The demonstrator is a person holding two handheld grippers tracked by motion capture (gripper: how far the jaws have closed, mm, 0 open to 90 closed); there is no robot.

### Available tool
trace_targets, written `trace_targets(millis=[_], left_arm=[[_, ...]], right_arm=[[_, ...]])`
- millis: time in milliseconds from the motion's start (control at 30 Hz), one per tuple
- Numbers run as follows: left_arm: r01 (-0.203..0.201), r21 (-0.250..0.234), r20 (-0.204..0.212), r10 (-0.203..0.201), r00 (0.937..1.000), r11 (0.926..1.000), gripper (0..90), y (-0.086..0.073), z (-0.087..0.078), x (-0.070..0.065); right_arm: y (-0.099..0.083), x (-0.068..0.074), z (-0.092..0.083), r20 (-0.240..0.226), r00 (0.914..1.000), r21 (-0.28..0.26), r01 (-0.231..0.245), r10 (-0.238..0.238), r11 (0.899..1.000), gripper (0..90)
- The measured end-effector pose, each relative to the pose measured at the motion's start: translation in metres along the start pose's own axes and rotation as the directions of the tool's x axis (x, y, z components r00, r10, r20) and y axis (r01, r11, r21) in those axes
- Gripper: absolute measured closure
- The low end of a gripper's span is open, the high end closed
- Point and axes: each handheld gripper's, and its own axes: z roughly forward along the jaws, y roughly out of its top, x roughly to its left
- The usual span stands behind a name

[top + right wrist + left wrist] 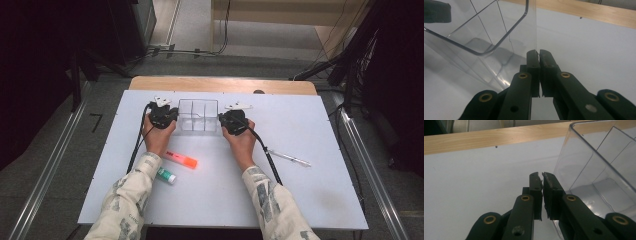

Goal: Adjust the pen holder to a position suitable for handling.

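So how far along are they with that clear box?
Both grippers are clamped on the clear divided box: the left gripper pinches its left wall, the right gripper its right wall. Its compartments look empty. The orange marker, green-capped tube and pen lie loose on the table.

A: Surface?

B: White table top (300, 125), light wood strip (225, 84) along the far edge.

A: What's lying on it?

B: Clear divided organizer box (198, 116), far middle. Orange highlighter (180, 159) nearer the person, left of center. Small green-and-white tube (166, 175) just beside it, closer in. Thin pen (290, 158) off to the right, well apart from those two.

A: Stacked?

B: No, all flat on the top.
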Motion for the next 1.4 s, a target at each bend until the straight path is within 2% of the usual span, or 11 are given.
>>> trace_targets(millis=[167,267,433,633,800,933,1033,1100,1267,1333,1400], left_arm=[[-0.005,0.003,0.010,0.005,0.9999,1.0000,90.0,0.001,0.002,-0.003],[0.005,0.009,0.046,-0.005,0.9989,0.9999,90.0,0.001,0.003,-0.001],[-0.020,0.029,0.092,0.017,0.9956,0.9994,90.0,-0.001,0.003,-0.010],[-0.052,0.040,0.141,0.046,0.9890,0.9978,90.0,-0.002,0.005,-0.036],[-0.087,0.062,0.190,0.074,0.9790,0.9943,90.0,-0.004,0.003,-0.065],[-0.109,0.080,0.208,0.091,0.9740,0.9908,90.0,-0.007,-0.002,-0.088],[-0.123,0.094,0.212,0.101,0.9721,0.9880,90.0,-0.009,-0.007,-0.099],[-0.109,0.105,0.209,0.085,0.9743,0.9885,90.0,-0.009,-0.008,-0.104],[-0.114,0.110,0.186,0.093,0.9782,0.9874,90.0,-0.009,-0.009,-0.110],[-0.126,0.114,0.158,0.107,0.9817,0.9855,90.0,-0.009,-0.012,-0.114],[-0.146,0.108,0.114,0.134,0.9845,0.9833,88.0,-0.007,-0.018,-0.115]], right_arm=[[-0.001,0.002,0.003,0.000,1.0000,0.002,-0.007,0.007,1.000,87.4],[-0.002,0.000,0.002,0.003,0.9999,0.000,-0.013,0.013,1.000,87.5],[-0.004,-0.007,-0.002,0.015,0.9997,0.006,-0.020,0.020,1.000,87.6],[-0.018,-0.025,-0.017,0.032,0.9988,0.010,-0.039,0.039,0.999,87.7],[-0.033,-0.044,-0.038,0.055,0.9970,0.013,-0.055,0.054,0.998,87.7],[-0.042,-0.059,-0.055,0.058,0.9965,0.021,-0.060,0.059,0.998,87.7],[-0.050,-0.064,-0.066,0.061,0.9965,0.023,-0.058,0.056,0.998,87.8],[-0.053,-0.066,-0.071,0.061,0.9965,0.022,-0.059,0.058,0.998,87.7],[-0.056,-0.069,-0.075,0.062,0.9968,0.022,-0.052,0.051,0.998,87.7],[-0.055,-0.069,-0.076,0.058,0.9975,0.021,-0.041,0.039,0.999,87.3],[-0.055,-0.071,-0.078,0.068,0.9969,0.016,-0.041,0.040,0.999,78.5]])
